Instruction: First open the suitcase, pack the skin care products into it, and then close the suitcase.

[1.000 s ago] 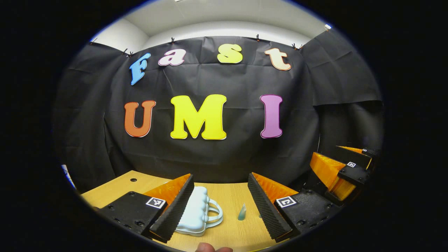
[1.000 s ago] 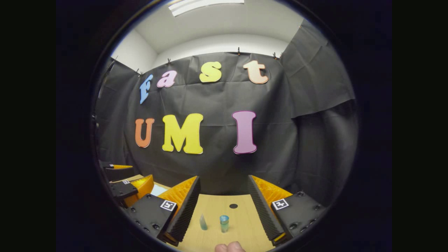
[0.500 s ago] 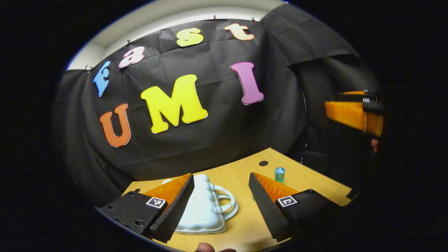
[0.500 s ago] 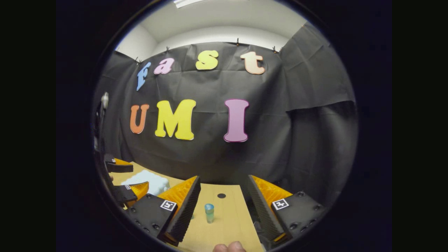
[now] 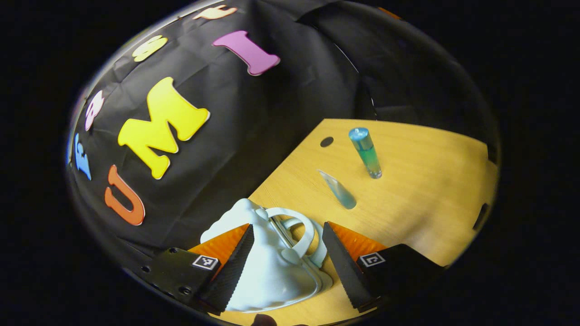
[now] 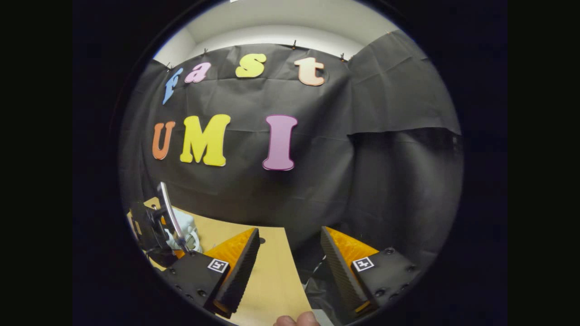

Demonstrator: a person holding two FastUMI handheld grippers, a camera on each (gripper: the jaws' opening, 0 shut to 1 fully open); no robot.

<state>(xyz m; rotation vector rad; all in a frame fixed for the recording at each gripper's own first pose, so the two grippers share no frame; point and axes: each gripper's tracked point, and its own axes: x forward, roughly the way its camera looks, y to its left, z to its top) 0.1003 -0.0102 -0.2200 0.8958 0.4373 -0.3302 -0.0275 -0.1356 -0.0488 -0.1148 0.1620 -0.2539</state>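
Two skin care products are seen on the wooden table (image 5: 421, 190) in the left gripper view: a teal bottle (image 5: 365, 152) standing well ahead and to the right of the left gripper (image 5: 286, 260), and a small clear tube (image 5: 337, 189) set nearer, ahead of its right finger. The left gripper is held spread wide, with nothing clamped. The white suitcase (image 5: 267, 271) lies closed on the table directly between and just ahead of its fingers, handle (image 5: 304, 235) turned toward the tube; whether either finger touches the shell cannot be told.

In the right gripper view, the right gripper (image 6: 290, 265) is likewise spread apart and empty above the table's edge. The suitcase (image 6: 183, 228) is glimpsed far to its left, partly hidden behind the other gripper (image 6: 156, 226).
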